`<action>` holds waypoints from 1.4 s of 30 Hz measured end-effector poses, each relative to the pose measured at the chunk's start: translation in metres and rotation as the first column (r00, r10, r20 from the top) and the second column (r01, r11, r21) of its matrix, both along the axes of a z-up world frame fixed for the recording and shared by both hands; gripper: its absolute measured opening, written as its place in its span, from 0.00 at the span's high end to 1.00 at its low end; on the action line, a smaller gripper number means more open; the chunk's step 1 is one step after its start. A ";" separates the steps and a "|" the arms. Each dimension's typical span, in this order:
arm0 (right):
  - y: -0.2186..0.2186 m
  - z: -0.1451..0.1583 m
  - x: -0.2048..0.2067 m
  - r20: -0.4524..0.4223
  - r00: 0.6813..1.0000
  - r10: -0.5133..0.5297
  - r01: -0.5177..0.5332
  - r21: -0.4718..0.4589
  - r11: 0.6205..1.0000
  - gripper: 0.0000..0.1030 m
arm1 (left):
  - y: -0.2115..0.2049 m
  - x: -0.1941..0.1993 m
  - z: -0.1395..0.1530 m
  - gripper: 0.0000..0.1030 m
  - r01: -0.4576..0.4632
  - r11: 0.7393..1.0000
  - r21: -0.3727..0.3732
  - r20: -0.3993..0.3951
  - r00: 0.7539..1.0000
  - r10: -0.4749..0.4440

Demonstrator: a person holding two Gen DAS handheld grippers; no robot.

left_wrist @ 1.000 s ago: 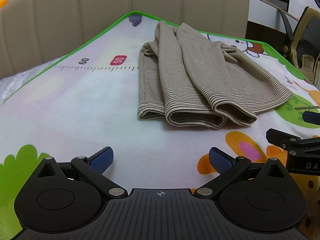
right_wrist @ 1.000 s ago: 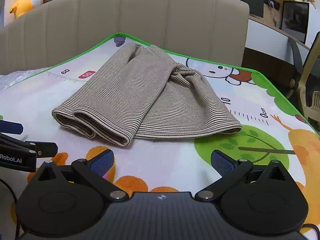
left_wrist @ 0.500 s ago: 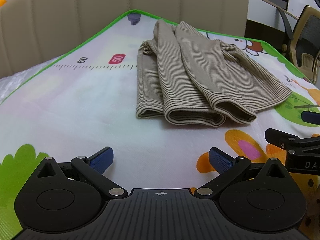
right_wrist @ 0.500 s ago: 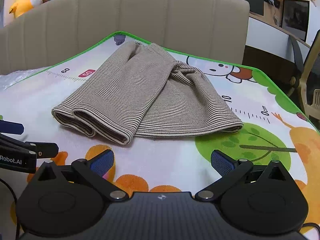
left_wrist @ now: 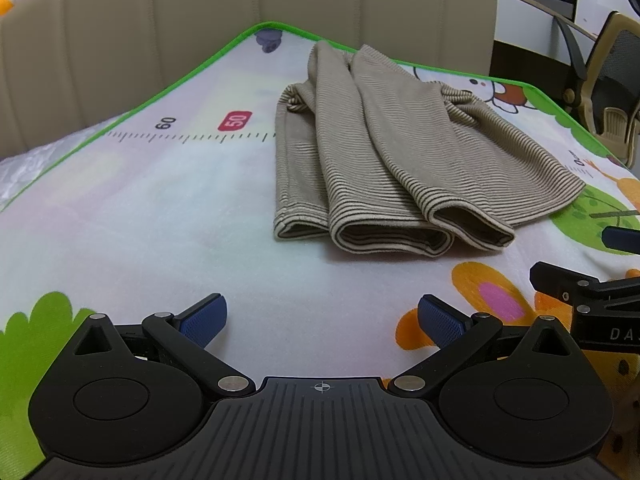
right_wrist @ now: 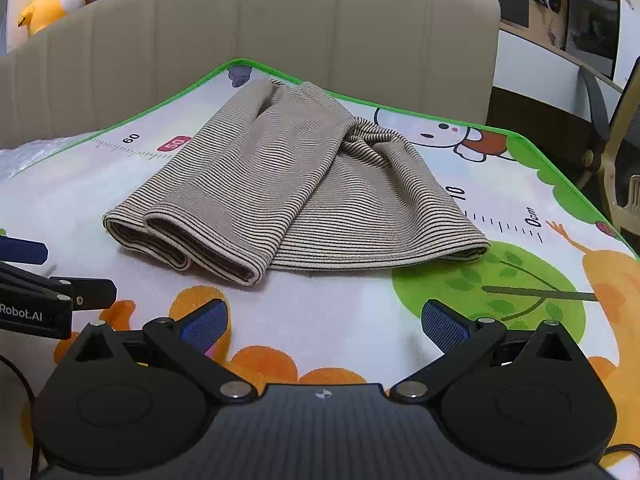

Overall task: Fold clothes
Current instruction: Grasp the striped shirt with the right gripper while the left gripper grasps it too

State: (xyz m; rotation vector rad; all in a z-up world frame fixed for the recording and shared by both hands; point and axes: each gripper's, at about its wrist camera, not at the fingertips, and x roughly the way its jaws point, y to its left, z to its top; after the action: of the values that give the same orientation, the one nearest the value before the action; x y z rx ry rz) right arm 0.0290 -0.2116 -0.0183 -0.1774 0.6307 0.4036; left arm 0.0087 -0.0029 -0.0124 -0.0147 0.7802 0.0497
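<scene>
Striped folded garment (left_wrist: 384, 160) lies ahead of both grippers' spread, empty fingers (left_wrist: 204, 316).

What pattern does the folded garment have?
Fine dark stripes on beige; the garment shows best in the right wrist view.

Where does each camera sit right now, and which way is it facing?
Left wrist: on the left claw, looking forward over the play mat at the striped garment; the right claw's tip shows at right.
Right wrist: on the right claw, facing the same garment; the left claw's tip shows at left.
Shared: garment, mat, beige sofa back.
</scene>
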 end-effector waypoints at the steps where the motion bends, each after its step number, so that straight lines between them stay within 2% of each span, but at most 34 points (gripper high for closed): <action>1: 0.000 0.000 0.000 -0.001 1.000 0.000 0.000 0.003 1.000 0.00 | 0.000 0.000 0.000 0.00 -0.001 1.000 0.000 -0.001 1.000 0.001; 10: -0.007 0.007 0.015 -0.022 0.997 0.080 -0.079 0.063 0.995 0.02 | 0.006 0.007 0.004 0.00 -0.020 1.000 -0.023 0.005 1.000 0.020; 15: -0.014 0.034 0.051 -0.024 0.990 0.139 -0.136 0.089 0.987 0.28 | 0.029 0.034 0.018 0.00 -0.037 0.990 -0.135 0.004 0.999 0.038; 17: -0.017 0.047 0.076 -0.048 0.988 0.144 -0.138 0.108 0.984 0.45 | 0.039 0.052 0.025 0.00 -0.032 0.976 -0.217 -0.013 0.999 0.030; 19: -0.020 0.059 0.105 -0.076 0.990 0.122 -0.112 0.118 0.987 0.48 | 0.048 0.074 0.033 0.00 -0.021 0.955 -0.296 -0.035 0.999 0.011; 22: -0.014 0.069 0.147 -0.101 0.988 0.114 -0.108 0.068 0.992 0.48 | 0.054 0.106 0.038 0.00 -0.036 0.937 -0.346 -0.079 0.997 0.010; 24: -0.002 0.066 0.180 -0.140 0.983 0.117 -0.121 -0.022 0.992 0.48 | 0.052 0.124 0.037 0.00 -0.042 0.945 -0.323 -0.096 0.995 0.012; 26: 0.005 0.059 0.211 -0.183 0.979 0.086 -0.102 -0.076 0.992 0.48 | 0.045 0.140 0.035 0.00 -0.035 0.971 -0.237 -0.105 0.994 0.010; 28: 0.008 0.047 0.238 -0.236 0.971 0.041 -0.064 -0.089 0.994 0.48 | 0.036 0.155 0.030 0.08 -0.004 0.988 -0.152 -0.127 0.992 -0.016; 29: 0.009 0.039 0.248 -0.250 0.968 0.023 -0.047 -0.091 0.995 0.48 | 0.033 0.161 0.027 0.16 0.005 0.992 -0.129 -0.142 0.990 -0.023; 31: 0.013 0.026 0.259 -0.252 0.968 0.020 -0.045 -0.097 0.994 0.47 | 0.030 0.174 0.021 0.19 0.008 0.994 -0.108 -0.172 0.985 -0.027; 33: 0.015 0.014 0.264 -0.233 0.973 0.008 -0.035 -0.111 0.993 0.45 | 0.030 0.181 0.017 0.15 0.004 0.994 -0.113 -0.181 0.983 -0.024; 35: 0.012 0.011 0.262 -0.226 0.974 0.007 -0.027 -0.085 0.996 0.46 | 0.031 0.188 0.013 0.13 -0.001 0.993 -0.118 -0.189 0.982 -0.022; 36: 0.011 0.011 0.261 -0.231 0.973 0.022 -0.039 -0.069 0.997 0.52 | 0.032 0.191 0.011 0.13 -0.003 0.993 -0.121 -0.193 0.981 -0.021; 38: 0.011 0.015 0.256 -0.250 0.966 0.071 -0.083 -0.039 0.996 0.78 | 0.033 0.197 0.008 0.13 -0.007 0.992 -0.128 -0.201 0.979 -0.019; 40: 0.012 0.019 0.247 -0.272 0.955 0.120 -0.130 -0.021 0.991 0.85 | 0.034 0.195 0.007 0.16 -0.002 0.989 -0.147 -0.195 0.980 -0.027; 42: 0.011 0.022 0.231 -0.289 0.945 0.154 -0.160 0.005 0.987 0.85 | 0.034 0.187 0.009 0.31 0.013 0.987 -0.160 -0.180 0.983 -0.042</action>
State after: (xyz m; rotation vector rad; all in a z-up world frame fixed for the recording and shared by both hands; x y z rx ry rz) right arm 0.2605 -0.2009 0.0032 -0.1887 0.9120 0.5841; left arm 0.1962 0.0306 -0.0036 -0.1522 0.9663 -0.0382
